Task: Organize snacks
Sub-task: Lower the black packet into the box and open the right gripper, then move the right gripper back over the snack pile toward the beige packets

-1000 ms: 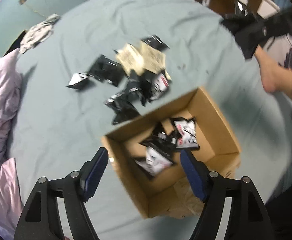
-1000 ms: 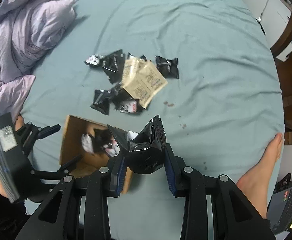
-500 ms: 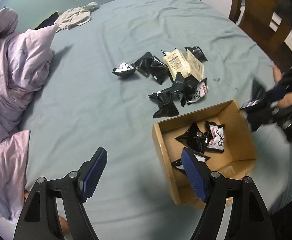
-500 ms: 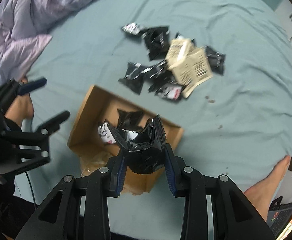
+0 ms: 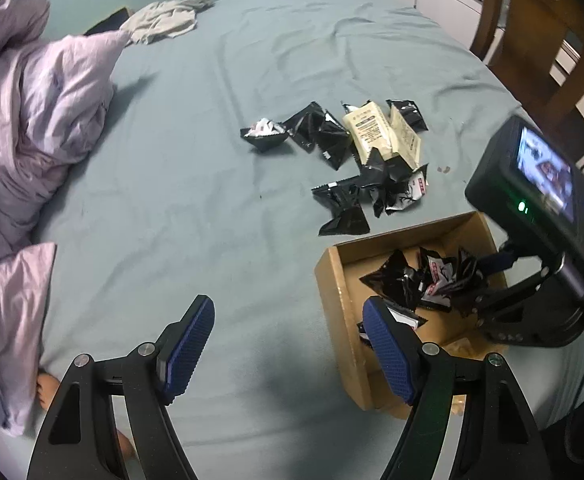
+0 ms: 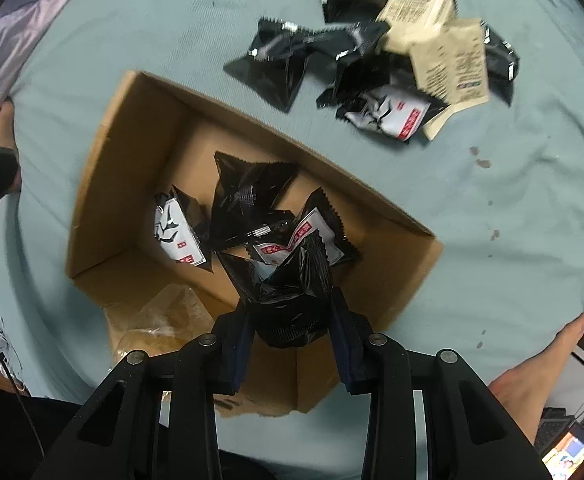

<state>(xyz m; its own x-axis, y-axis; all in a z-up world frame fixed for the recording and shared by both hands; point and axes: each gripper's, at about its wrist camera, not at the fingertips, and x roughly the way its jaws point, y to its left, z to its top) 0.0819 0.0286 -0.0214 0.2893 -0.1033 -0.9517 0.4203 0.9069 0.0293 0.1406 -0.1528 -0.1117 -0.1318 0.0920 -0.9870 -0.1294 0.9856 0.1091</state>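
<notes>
My right gripper (image 6: 292,332) is shut on a crumpled black snack packet (image 6: 288,300) and points straight down just over the near side of an open cardboard box (image 6: 132,128). Three black-and-white packets (image 6: 248,196) lie on the box floor. More black packets (image 6: 371,68) and two beige ones (image 6: 447,60) lie heaped on the teal sheet beyond the box. In the left wrist view, my left gripper (image 5: 288,332) is open and holds nothing; it hangs over bare sheet beside the box's left wall (image 5: 337,300). The heap (image 5: 351,172) lies farther off.
A lilac duvet (image 5: 32,120) is bunched at the left, with a grey garment (image 5: 168,20) at the far edge and a wooden chair (image 5: 531,20) at the right. A person's bare feet (image 6: 531,372) (image 6: 0,132) rest on the sheet on both sides of the box.
My right gripper has come down with the black packet from beside the box to just over its inside. My left gripper has slid left off the box and rolled.
</notes>
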